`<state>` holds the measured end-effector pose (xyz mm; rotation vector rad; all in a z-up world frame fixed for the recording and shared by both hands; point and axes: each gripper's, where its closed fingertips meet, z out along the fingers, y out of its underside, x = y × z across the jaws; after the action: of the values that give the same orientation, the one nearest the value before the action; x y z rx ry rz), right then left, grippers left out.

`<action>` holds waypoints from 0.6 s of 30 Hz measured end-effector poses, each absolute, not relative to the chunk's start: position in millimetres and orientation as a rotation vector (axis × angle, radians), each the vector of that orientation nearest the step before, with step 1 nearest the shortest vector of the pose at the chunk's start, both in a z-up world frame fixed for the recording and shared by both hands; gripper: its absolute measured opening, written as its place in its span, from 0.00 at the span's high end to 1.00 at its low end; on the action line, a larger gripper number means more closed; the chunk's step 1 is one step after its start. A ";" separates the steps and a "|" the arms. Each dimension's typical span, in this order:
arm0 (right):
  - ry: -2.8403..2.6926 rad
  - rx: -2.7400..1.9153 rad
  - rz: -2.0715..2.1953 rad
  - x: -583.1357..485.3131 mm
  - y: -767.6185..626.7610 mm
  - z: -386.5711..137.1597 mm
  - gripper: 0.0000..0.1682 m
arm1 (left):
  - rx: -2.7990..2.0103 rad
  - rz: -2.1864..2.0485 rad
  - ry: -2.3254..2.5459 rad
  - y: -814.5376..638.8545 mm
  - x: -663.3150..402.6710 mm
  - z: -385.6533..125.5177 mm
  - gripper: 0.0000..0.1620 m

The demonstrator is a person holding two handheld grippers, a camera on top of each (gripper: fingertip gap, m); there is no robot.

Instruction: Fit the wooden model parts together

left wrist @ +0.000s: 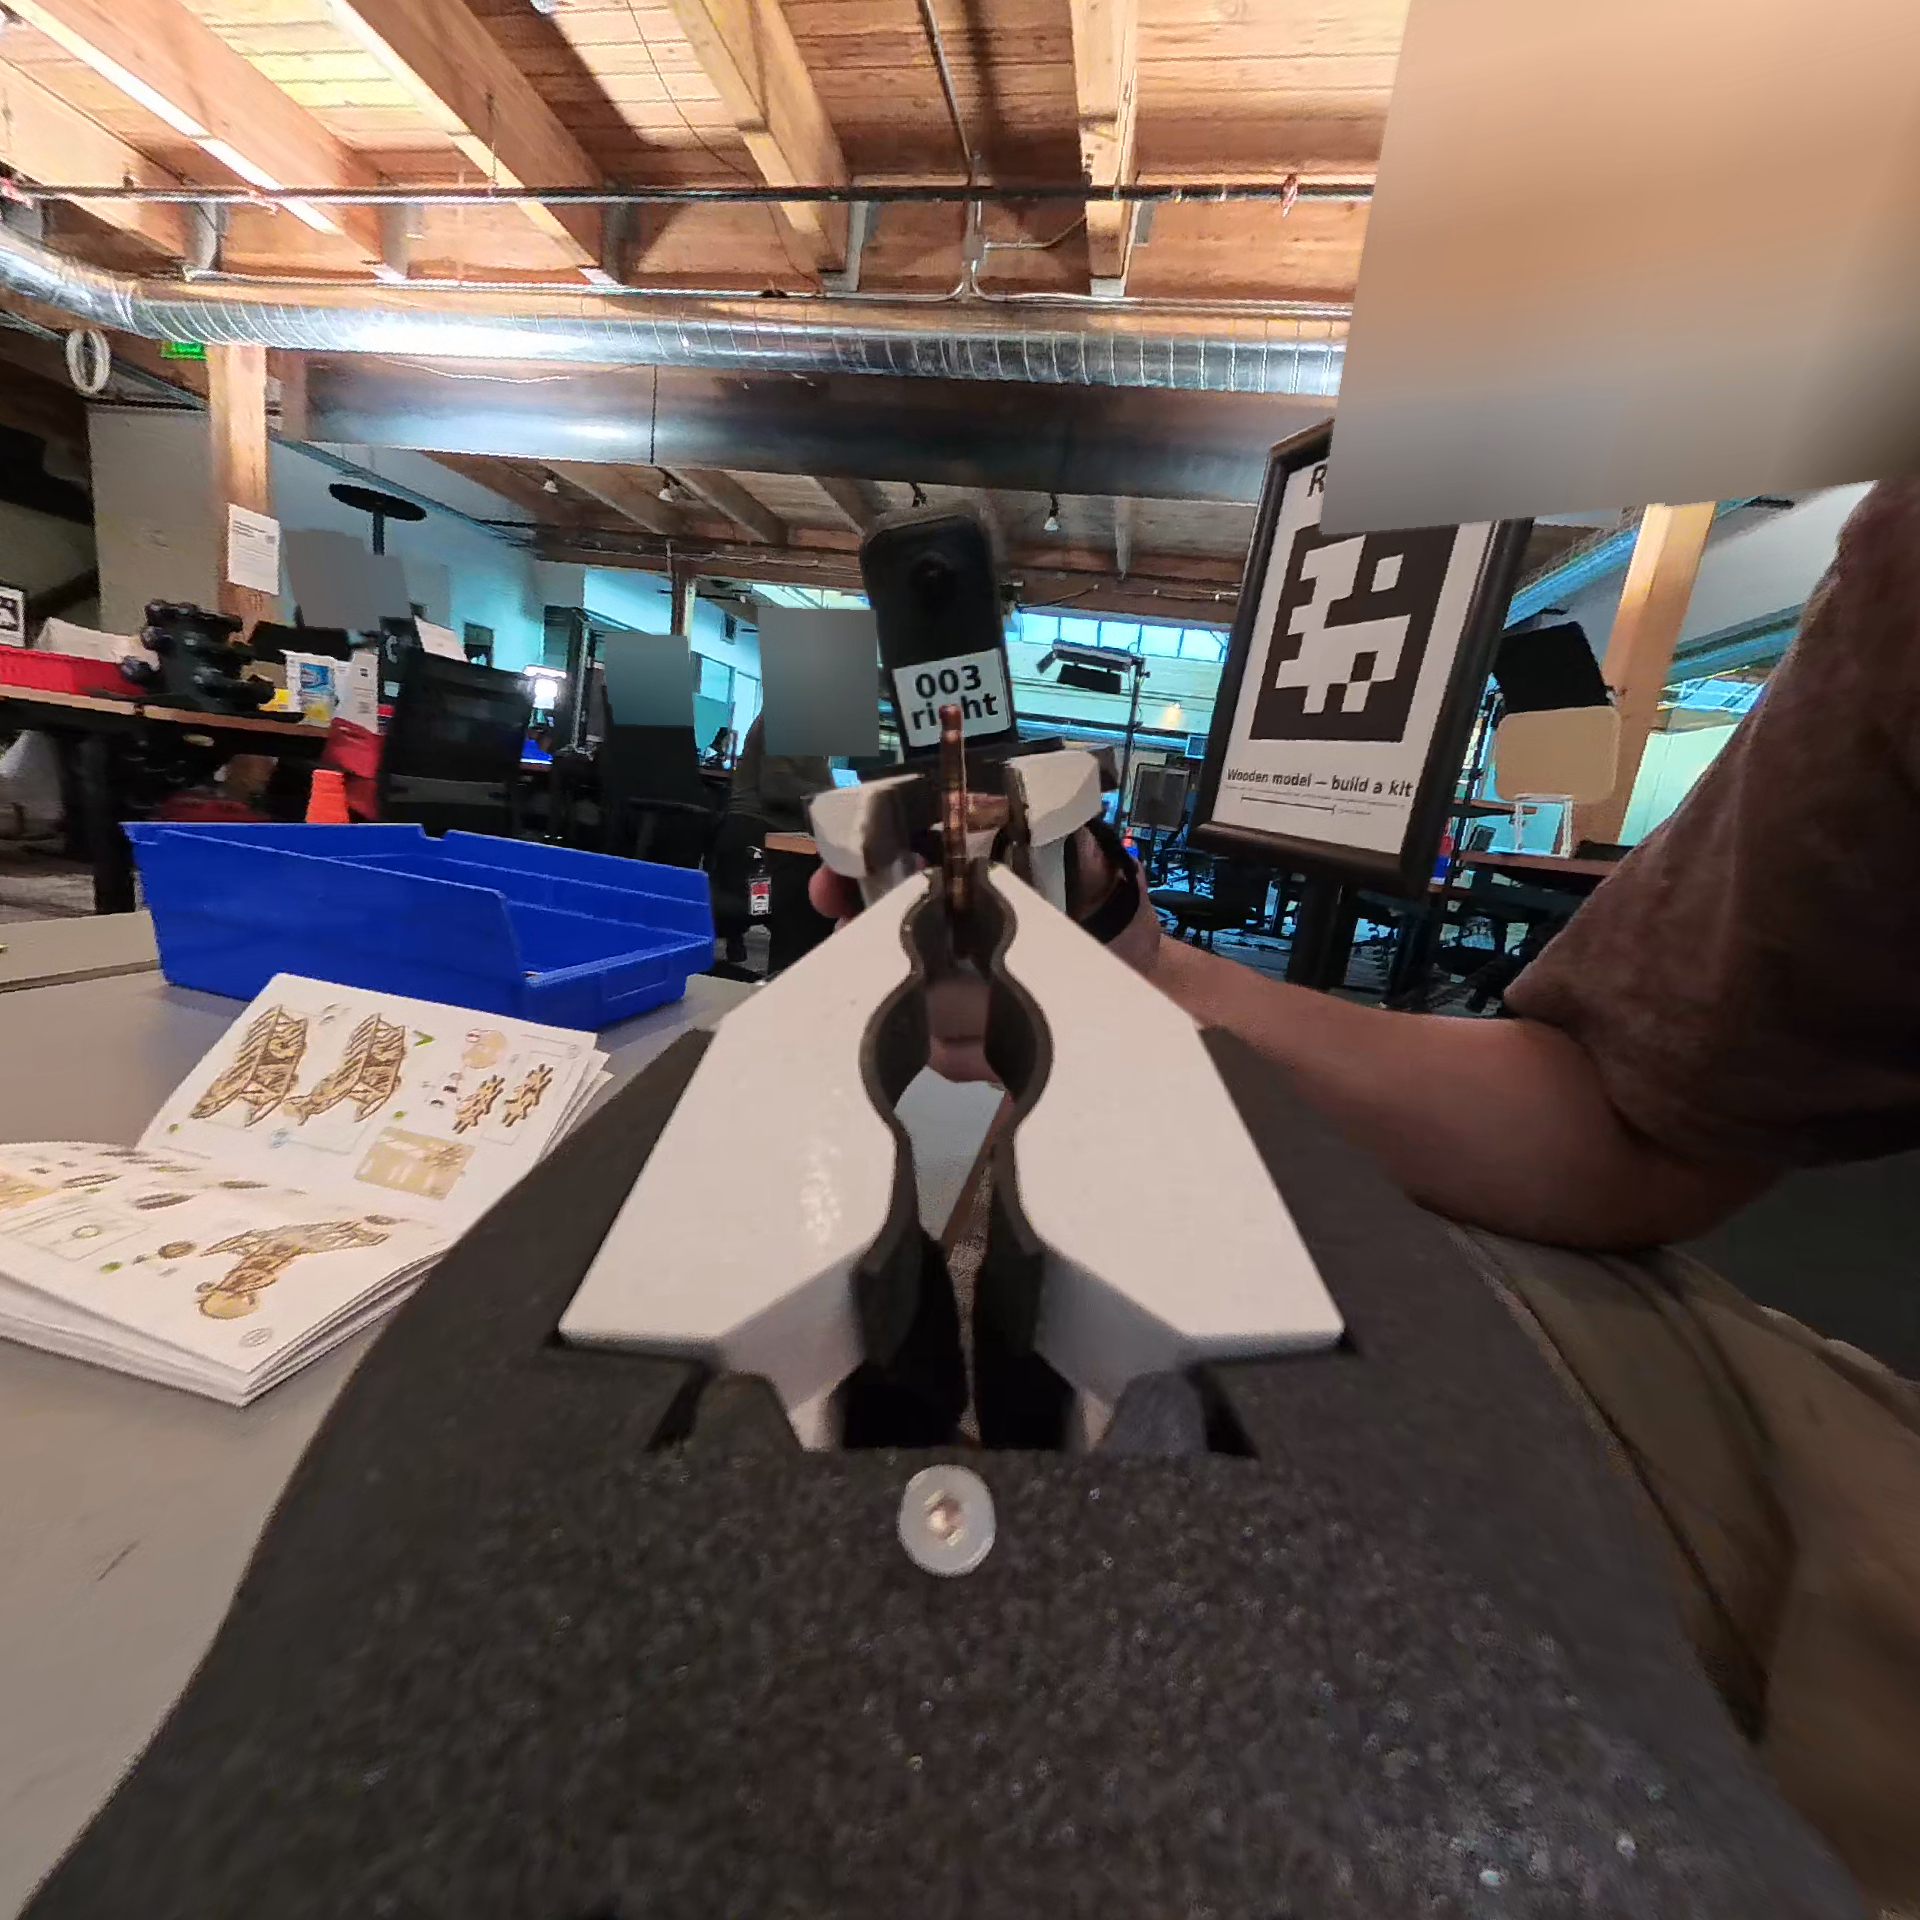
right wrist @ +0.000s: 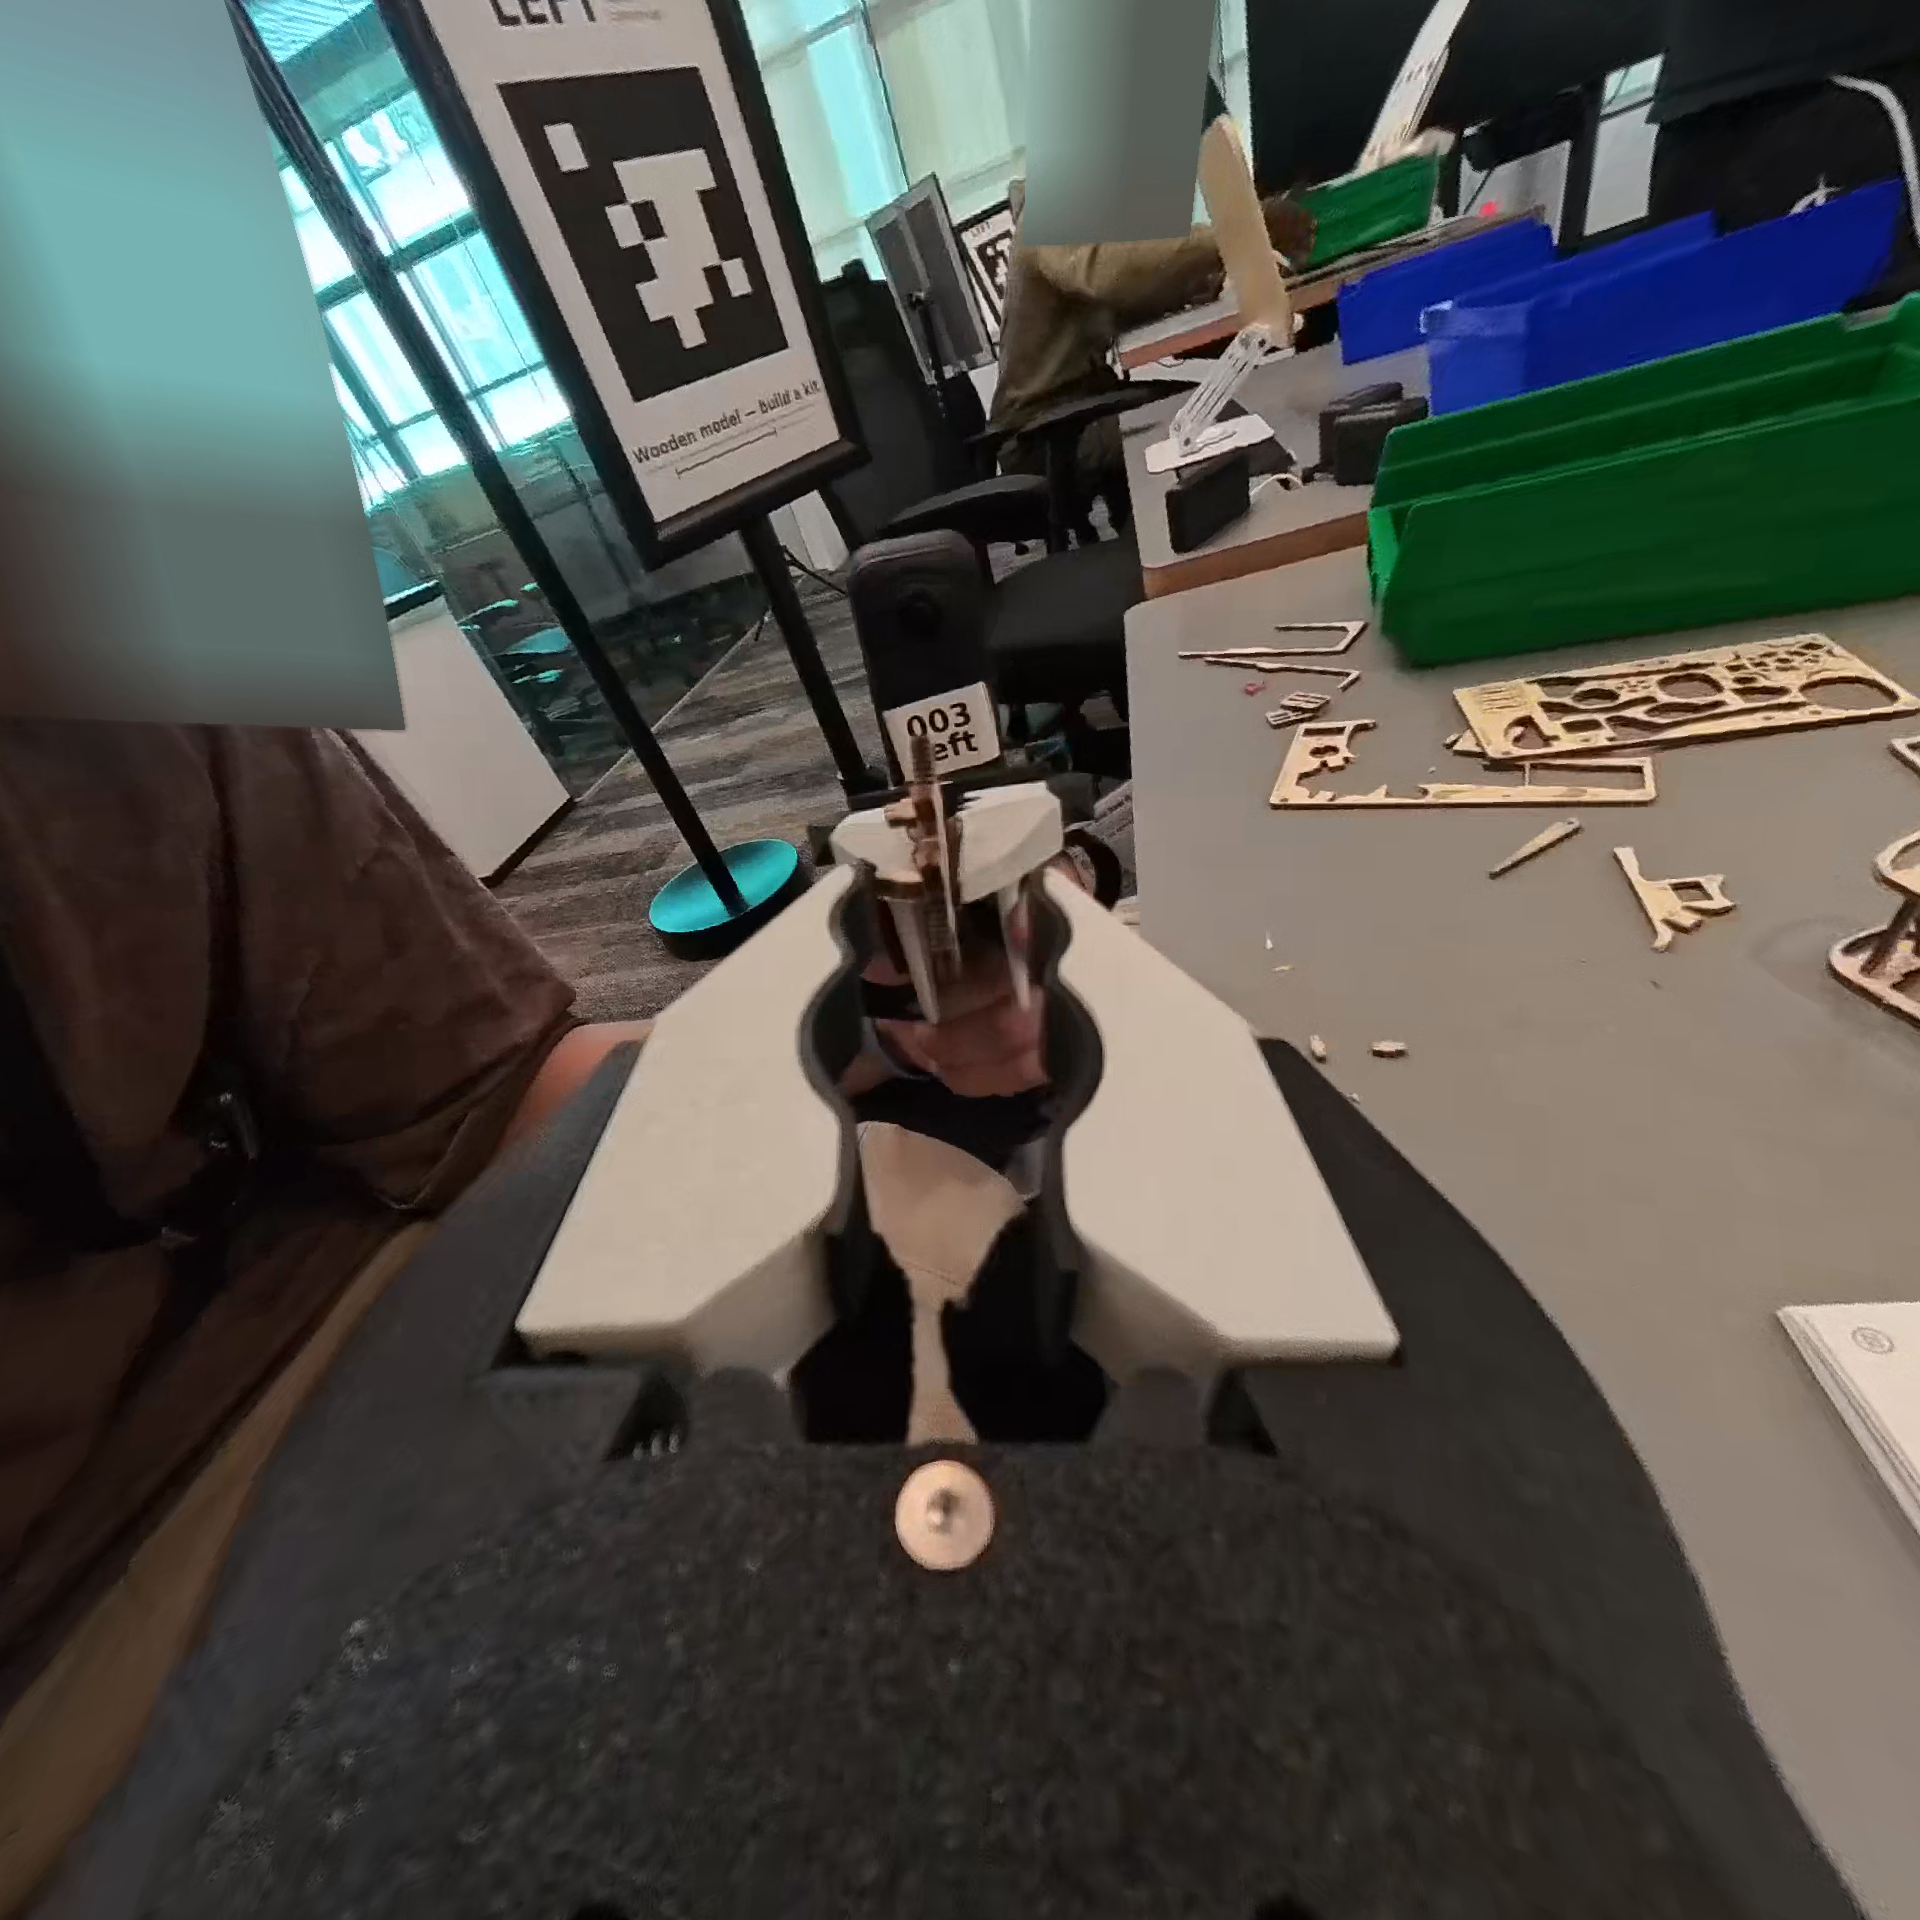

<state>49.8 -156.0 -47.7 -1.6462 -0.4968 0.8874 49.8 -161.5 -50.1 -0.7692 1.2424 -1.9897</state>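
Note:
My left gripper is shut on a thin wooden model part that stands edge-on and sticks up past the fingertips. It is held in the air beside the grey table. My right gripper faces it head-on. In the right wrist view the right gripper has its jaws apart on either side of the same wooden part, which has a small cross piece and a peg on top. The left gripper shows behind, shut on it. Whether the right fingers touch the wood is unclear.
An open instruction booklet and a blue bin lie on the table. A green bin, punched wooden sheets, loose wooden pieces and a partly built model lie to the right. The person's arm reaches in. Only a small space, under 4 cm, lies between the two pairs of fingers.

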 end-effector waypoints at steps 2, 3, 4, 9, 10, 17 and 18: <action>-0.502 -1.653 0.876 51.8 -157.0 -48.3 0.78 | -0.783 -1.956 1.240 -158.7 51.7 -52.0 1.00; -0.510 -1.662 0.867 52.5 -158.0 -49.2 0.75 | -0.794 -1.923 1.242 -156.8 53.4 -54.1 1.00; -0.523 -1.672 0.857 52.4 -159.4 -50.0 0.73 | -0.797 -1.897 1.250 -156.1 54.3 -56.0 1.00; -0.536 -1.749 0.833 50.6 -157.8 -61.1 0.74 | -0.796 -1.774 1.289 -157.6 60.3 -64.8 1.00; -0.542 -1.764 0.834 49.5 -157.6 -64.4 0.79 | -0.789 -1.760 1.292 -158.5 61.0 -65.3 1.00; -0.559 -1.759 0.799 48.6 -156.4 -66.8 0.91 | -0.745 -1.780 1.283 -162.1 58.1 -61.3 1.00; -0.564 -1.755 0.797 47.7 -156.7 -66.6 0.91 | -0.743 -1.787 1.282 -162.2 57.5 -60.8 1.00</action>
<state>47.7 -156.7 -66.6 -1.7550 -0.5645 0.7967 57.5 -162.2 -60.8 -0.7432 1.2820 -1.7867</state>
